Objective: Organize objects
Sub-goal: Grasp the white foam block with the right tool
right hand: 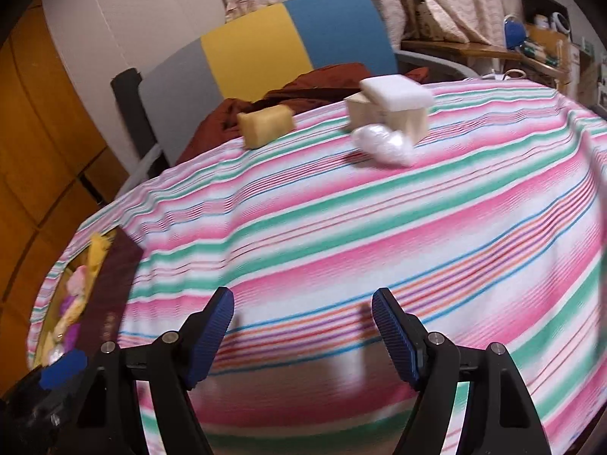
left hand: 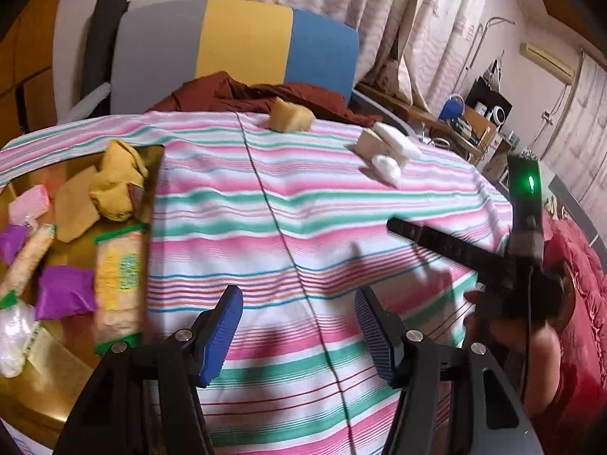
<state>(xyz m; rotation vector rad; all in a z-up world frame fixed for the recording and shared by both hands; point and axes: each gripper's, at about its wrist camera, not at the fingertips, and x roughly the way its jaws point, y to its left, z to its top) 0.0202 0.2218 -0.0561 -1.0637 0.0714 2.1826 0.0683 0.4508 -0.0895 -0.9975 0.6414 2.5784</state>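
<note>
A gold box (left hand: 57, 386) at the left holds several snack packets, purple wrappers (left hand: 64, 292) and a yellow cloth (left hand: 117, 182); it also shows in the right wrist view (right hand: 110, 273). On the striped cloth far off lie a yellow sponge (left hand: 290, 117) (right hand: 265, 125), a cream box with a white block on top (left hand: 383, 142) (right hand: 390, 108) and a white plastic packet (left hand: 387, 168) (right hand: 383, 144). My left gripper (left hand: 299, 303) is open and empty beside the gold box. My right gripper (right hand: 303, 309) is open and empty over bare cloth; it also shows in the left wrist view (left hand: 504, 261).
The table wears a pink, green and white striped cloth (left hand: 303, 197). A grey, yellow and blue chair (left hand: 235, 45) with a dark red garment (left hand: 265, 94) stands behind the table. Curtains, a cluttered shelf (left hand: 478, 121) and a red bedcover (left hand: 584, 303) lie to the right.
</note>
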